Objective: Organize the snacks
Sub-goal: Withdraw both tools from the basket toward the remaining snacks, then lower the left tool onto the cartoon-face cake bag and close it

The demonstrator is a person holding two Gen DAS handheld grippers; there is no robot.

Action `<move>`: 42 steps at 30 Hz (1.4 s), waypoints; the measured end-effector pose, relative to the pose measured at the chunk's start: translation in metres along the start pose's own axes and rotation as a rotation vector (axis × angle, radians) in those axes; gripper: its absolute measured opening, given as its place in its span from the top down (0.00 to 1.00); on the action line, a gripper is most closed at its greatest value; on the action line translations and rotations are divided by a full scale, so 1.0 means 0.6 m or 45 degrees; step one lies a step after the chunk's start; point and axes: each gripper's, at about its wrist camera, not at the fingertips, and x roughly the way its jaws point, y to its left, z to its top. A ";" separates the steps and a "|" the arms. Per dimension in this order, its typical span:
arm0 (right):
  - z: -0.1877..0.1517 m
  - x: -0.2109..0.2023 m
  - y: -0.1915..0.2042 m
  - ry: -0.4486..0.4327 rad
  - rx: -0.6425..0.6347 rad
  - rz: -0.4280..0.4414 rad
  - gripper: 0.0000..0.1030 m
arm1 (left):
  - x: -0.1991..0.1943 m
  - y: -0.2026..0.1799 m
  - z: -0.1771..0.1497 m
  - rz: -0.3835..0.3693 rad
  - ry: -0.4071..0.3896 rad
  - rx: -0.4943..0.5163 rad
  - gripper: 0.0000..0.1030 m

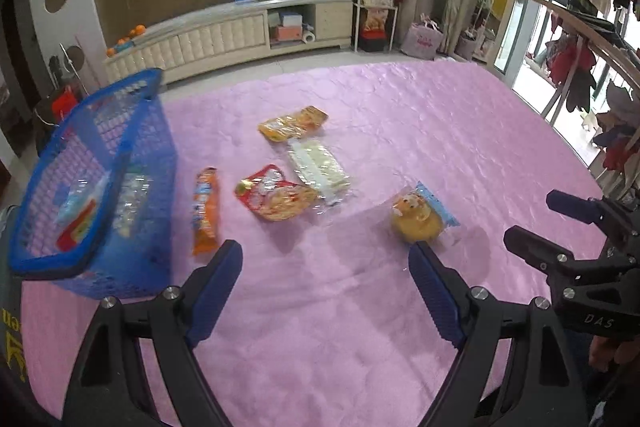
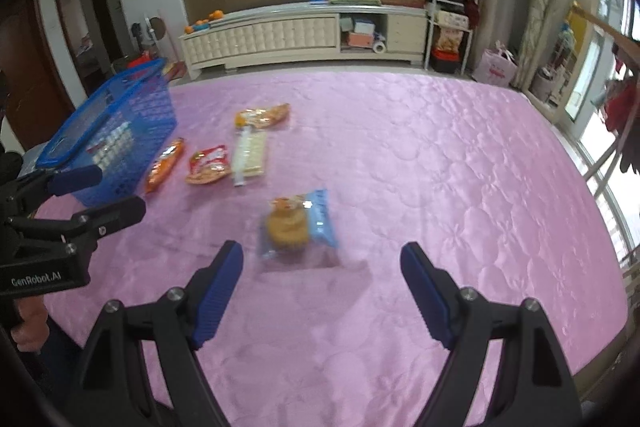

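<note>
Blue basket (image 1: 100, 187) holds a few wrapped snacks; left tongs (image 1: 326, 267) and right tongs (image 2: 322, 267) gape empty

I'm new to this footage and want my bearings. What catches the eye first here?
A shiny quilted pink cloth fills both views, with five plastic snack packets scattered on it. The nearest is a clear-and-blue wrapped golden cake, just ahead of the open right gripper. At the left edge stands a blue plastic mesh basket already holding some packets, near the open left gripper.

Light: bright, from the windows (image 2: 600, 131) on the right.
Blur: basket (image 1: 92, 179) and snacks (image 2: 298, 227) look smeared.
Edges: bent, dark corners.
</note>
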 end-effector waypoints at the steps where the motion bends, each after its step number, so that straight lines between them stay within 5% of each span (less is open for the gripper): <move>1: 0.000 0.006 -0.008 0.006 0.010 -0.005 0.18 | 0.008 -0.005 0.005 -0.016 0.013 -0.007 0.19; 8: -0.002 0.033 -0.059 0.003 0.050 -0.055 0.18 | 0.067 -0.057 0.030 -0.130 0.098 -0.055 0.19; 20: 0.002 0.063 -0.131 -0.018 0.117 -0.082 0.18 | 0.165 -0.115 0.036 -0.107 0.235 -0.093 0.19; 42: -0.012 0.107 -0.175 0.046 0.269 -0.045 0.18 | 0.228 -0.165 0.038 -0.010 0.296 -0.077 0.18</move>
